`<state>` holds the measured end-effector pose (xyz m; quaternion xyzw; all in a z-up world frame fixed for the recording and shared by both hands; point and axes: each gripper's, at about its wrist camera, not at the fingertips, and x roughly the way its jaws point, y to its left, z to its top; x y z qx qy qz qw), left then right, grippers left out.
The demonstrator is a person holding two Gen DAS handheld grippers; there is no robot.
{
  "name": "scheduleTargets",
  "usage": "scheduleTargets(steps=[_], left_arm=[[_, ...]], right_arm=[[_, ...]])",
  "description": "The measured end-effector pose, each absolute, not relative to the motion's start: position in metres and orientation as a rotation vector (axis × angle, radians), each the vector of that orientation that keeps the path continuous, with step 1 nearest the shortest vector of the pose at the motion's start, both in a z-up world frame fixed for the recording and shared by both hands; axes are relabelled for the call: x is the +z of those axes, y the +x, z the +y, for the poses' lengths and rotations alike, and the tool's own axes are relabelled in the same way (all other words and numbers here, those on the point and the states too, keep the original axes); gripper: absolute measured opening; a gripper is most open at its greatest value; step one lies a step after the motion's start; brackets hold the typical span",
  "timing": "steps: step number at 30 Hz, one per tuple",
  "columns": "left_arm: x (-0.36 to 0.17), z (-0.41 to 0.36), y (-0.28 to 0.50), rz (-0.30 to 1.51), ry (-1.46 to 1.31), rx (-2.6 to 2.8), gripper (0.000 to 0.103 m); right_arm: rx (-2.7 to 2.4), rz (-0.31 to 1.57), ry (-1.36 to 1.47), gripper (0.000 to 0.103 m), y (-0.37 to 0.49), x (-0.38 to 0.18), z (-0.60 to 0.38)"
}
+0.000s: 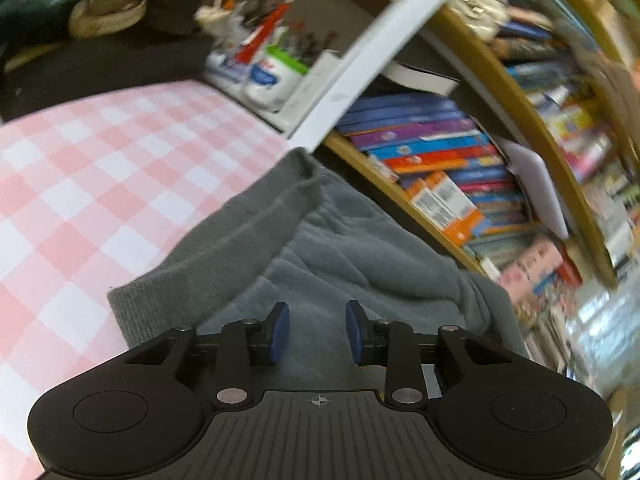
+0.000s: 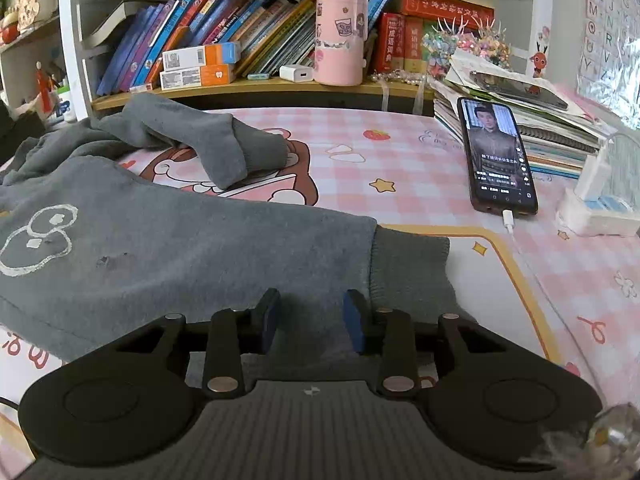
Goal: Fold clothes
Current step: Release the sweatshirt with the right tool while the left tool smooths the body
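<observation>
**Grey sweatshirt still spread out, folding hardly begun**

Nearest to the right wrist camera, the right gripper (image 2: 311, 314) hangs low over the bottom corner of the grey sweatshirt (image 2: 192, 240). Its two blue pads (image 2: 353, 316) stand apart with a clear gap, and the cloth lies under and between them, not pinched as far as I can see. So this gripper is released, though the fabric may be touching the fingertips. The ribbed hem (image 2: 412, 268) is just beside the right pad, a little further out.

In the left wrist view the left gripper (image 1: 318, 326) is also not clenched: its pads are parted, and the same sweatshirt (image 1: 344, 248) lies below and in front of them. I cannot tell if the pads already touch the cloth. Another ribbed band (image 1: 160, 300) runs just to the left of this gripper.

Further away, the body of the garment lies mostly flat on the pink checked tablecloth (image 2: 420, 168), with a white printed figure (image 2: 38, 240) facing up. One sleeve (image 2: 208, 140) is bent loosely over the table behind it, not laid in a neat line.

My judgement: no clean fold is made yet. Both grippers seem placed at the near edge for a first grasp; sleeves and body remain to be folded.

Far behind, a phone (image 2: 500, 156) and a bookshelf (image 2: 224, 40) stand well apart from the work.
</observation>
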<state>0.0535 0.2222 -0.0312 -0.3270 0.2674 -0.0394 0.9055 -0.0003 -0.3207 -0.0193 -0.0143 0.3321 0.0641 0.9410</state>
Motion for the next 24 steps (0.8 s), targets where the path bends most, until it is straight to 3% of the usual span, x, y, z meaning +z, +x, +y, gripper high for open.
scheduleTargets(steps=[4, 16, 24], left_arm=[[-0.040, 0.238, 0.049, 0.545, -0.721, 0.021, 0.004], [-0.037, 0.288, -0.023, 0.464, -0.811, 0.171, 0.005], [0.005, 0.260, -0.010, 0.445, -0.485, 0.203, 0.007]], right_arm=[[0.162, 0.673, -0.044, 0.044, -0.002, -0.019, -0.316], [0.278, 0.659, -0.080, 0.054, -0.005, -0.020, -0.294], [0.298, 0.651, -0.081, 0.055, -0.002, -0.020, -0.291]])
